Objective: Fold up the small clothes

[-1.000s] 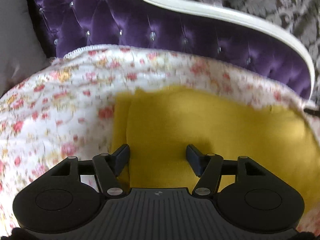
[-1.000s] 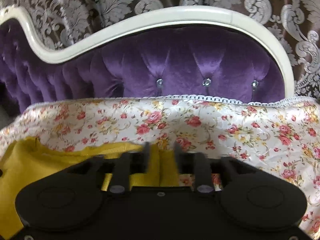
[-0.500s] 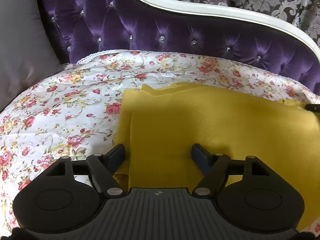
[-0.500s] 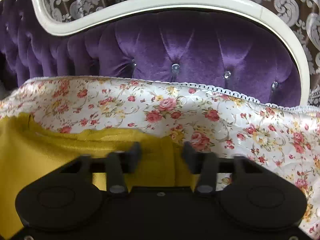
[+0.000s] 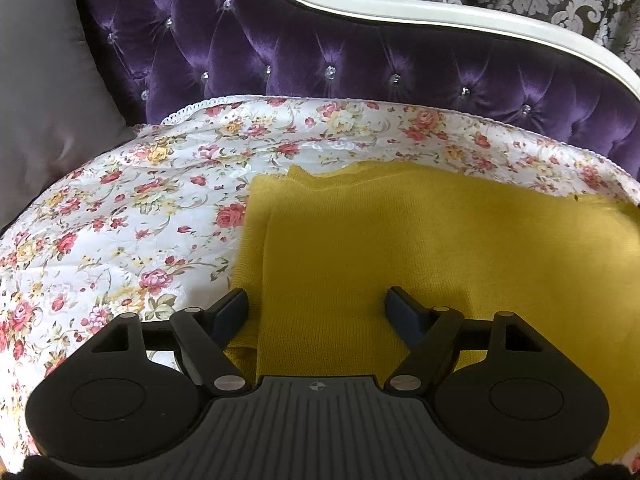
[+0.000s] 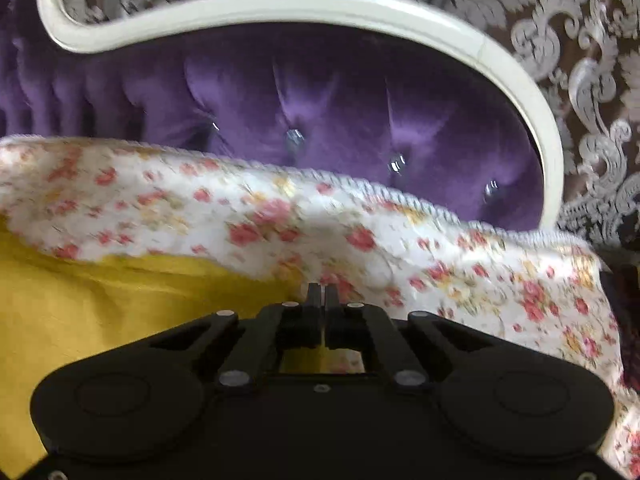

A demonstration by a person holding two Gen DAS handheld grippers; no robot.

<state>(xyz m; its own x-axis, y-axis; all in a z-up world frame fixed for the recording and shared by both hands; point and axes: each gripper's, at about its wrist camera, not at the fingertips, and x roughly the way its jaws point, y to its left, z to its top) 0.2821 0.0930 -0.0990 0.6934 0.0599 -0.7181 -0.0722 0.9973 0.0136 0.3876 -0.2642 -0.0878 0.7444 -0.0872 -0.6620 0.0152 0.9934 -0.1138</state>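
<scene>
A mustard-yellow knit garment (image 5: pixel 400 248) lies flat on a floral quilt (image 5: pixel 132 216), with a folded strip along its left edge. My left gripper (image 5: pixel 316 304) is open and empty, its jaws spread wide just above the garment's near left part. In the right wrist view the garment (image 6: pixel 120 304) fills the lower left. My right gripper (image 6: pixel 320 296) is shut at the garment's right edge; a sliver of yellow shows between the fingers, so it seems to pinch the cloth. That view is blurred.
The quilt (image 6: pixel 440 264) covers a purple tufted sofa back (image 5: pixel 360 56) with a cream frame (image 6: pixel 400 12). A grey cushion (image 5: pixel 44 92) stands at the far left. Patterned curtain (image 6: pixel 592 80) hangs behind.
My right gripper closed from open onto the garment's right edge and shifted, blurring the view. My left gripper drew back and rose a little and opened a little wider.
</scene>
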